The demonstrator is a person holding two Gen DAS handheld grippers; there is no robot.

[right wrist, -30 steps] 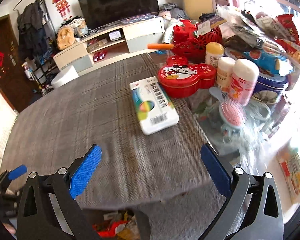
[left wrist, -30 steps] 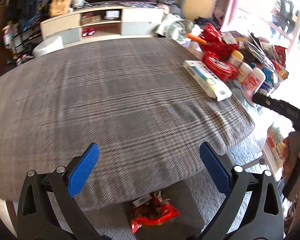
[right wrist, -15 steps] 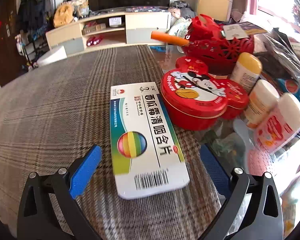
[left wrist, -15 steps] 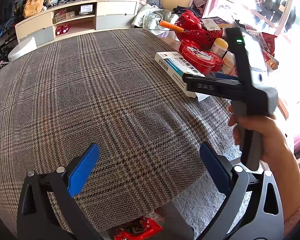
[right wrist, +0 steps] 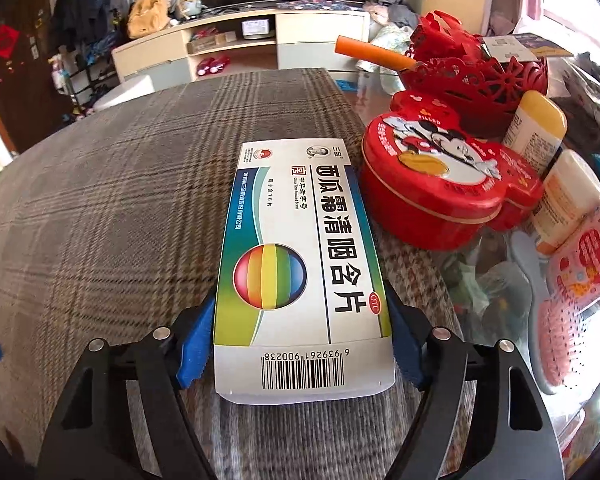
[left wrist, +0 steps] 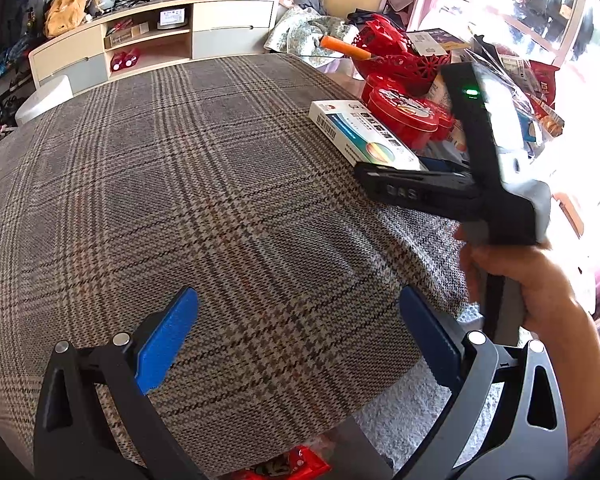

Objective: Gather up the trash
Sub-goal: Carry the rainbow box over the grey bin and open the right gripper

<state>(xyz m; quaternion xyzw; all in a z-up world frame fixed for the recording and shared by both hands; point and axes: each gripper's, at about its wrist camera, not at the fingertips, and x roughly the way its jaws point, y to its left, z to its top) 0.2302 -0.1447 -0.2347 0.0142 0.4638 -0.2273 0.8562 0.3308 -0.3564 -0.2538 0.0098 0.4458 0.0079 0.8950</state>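
Observation:
A flat white medicine box (right wrist: 300, 264) with a rainbow ball and a barcode lies on the plaid tablecloth (right wrist: 112, 208). My right gripper (right wrist: 300, 340) has its blue pads against both long sides of the box's near end, closed on it. The left wrist view shows the same box (left wrist: 364, 140) at the table's right side, with the right gripper's black body (left wrist: 420, 190) at its near end. My left gripper (left wrist: 296, 344) is open and empty above the table's near edge. Red wrappers (left wrist: 296, 468) lie in a bin below the table edge.
A red Mickey tin (right wrist: 440, 184) sits right of the box, touching or nearly so. Behind it are a red basket (right wrist: 476, 76), lotion bottles (right wrist: 536, 128) and a pink hairbrush (right wrist: 556, 328). A TV cabinet (right wrist: 240, 48) stands at the back.
My right gripper moved forward over the table and closed around the near end of the medicine box. My left gripper stayed open and shifted slightly.

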